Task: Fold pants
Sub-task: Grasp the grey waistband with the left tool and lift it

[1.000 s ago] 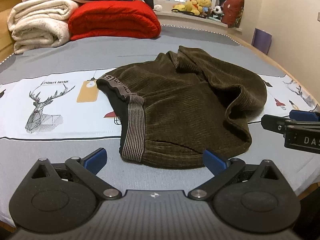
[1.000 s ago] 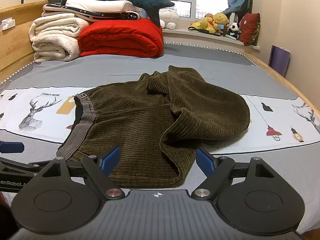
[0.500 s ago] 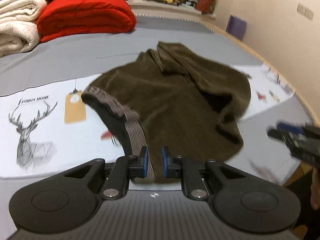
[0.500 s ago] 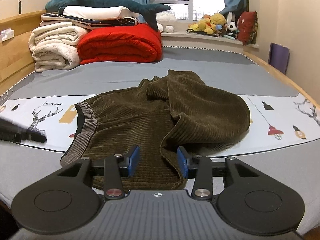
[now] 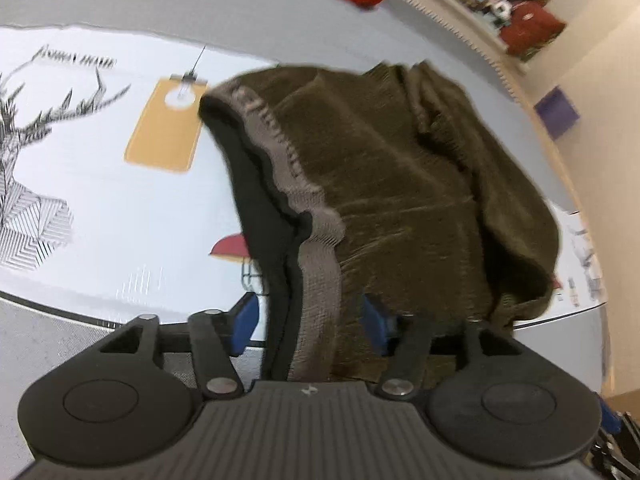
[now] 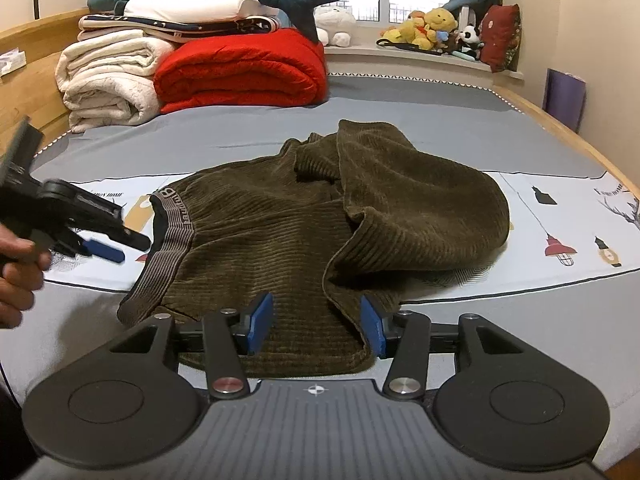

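Across the middle of both views, brown corduroy pants (image 6: pixel 320 232) lie crumpled on a printed bed sheet (image 6: pixel 560 216), one leg flopped over the seat. A second ago the left gripper (image 5: pixel 308 320) sat back from the cloth; now it has swung in low over the grey waistband (image 5: pixel 316 280), which runs between its opening blue pads without being pinched. The right gripper (image 6: pixel 316 324), hardly moved, hovers at the near hem, jaws also opening, holding nothing. Folding has probably not begun; a waistband grasp looks next.
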Demonstrator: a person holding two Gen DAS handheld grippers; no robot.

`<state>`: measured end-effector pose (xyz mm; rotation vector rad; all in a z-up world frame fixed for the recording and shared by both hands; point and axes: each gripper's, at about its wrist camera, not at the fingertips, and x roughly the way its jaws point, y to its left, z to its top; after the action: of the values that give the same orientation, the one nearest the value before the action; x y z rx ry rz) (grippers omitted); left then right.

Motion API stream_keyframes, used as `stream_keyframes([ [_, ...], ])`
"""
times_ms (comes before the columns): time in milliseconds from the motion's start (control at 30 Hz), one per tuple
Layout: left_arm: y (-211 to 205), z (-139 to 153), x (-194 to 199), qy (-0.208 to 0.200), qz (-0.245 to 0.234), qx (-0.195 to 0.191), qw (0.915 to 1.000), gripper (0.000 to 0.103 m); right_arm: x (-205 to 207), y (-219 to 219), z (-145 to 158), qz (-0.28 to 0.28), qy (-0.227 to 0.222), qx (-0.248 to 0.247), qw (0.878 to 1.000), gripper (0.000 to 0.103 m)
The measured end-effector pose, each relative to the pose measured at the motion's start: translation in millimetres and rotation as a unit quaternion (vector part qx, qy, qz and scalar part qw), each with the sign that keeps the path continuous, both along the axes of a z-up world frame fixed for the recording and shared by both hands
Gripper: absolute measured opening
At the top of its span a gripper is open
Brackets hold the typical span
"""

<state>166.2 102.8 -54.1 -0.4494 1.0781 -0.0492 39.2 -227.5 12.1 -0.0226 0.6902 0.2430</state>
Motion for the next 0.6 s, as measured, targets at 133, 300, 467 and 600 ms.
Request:
stream_keyframes([
  [133, -6, -18, 12, 0.021, -0.007, 0.023, 0.9995, 0.072, 5, 2, -3, 0.0, 0.007, 0.004, 1.0, 0.051],
  [300, -16, -34, 20, 0.031, -0.025, 0.046, 0.9982, 0.072, 9, 6, -5, 0.005, 0.013, 0.002, 1.0, 0.051],
  [467, -34, -37, 18, 0.012, -0.059, 0.081, 0.9949, 0.068, 9, 9, -7, 0.005, 0.016, -0.002, 1.0, 0.051],
  [600, -40, -30, 8, -0.015, -0.088, 0.1, 0.9909, 0.038, 9, 10, -8, 0.004, 0.014, -0.009, 1.0, 0.051],
])
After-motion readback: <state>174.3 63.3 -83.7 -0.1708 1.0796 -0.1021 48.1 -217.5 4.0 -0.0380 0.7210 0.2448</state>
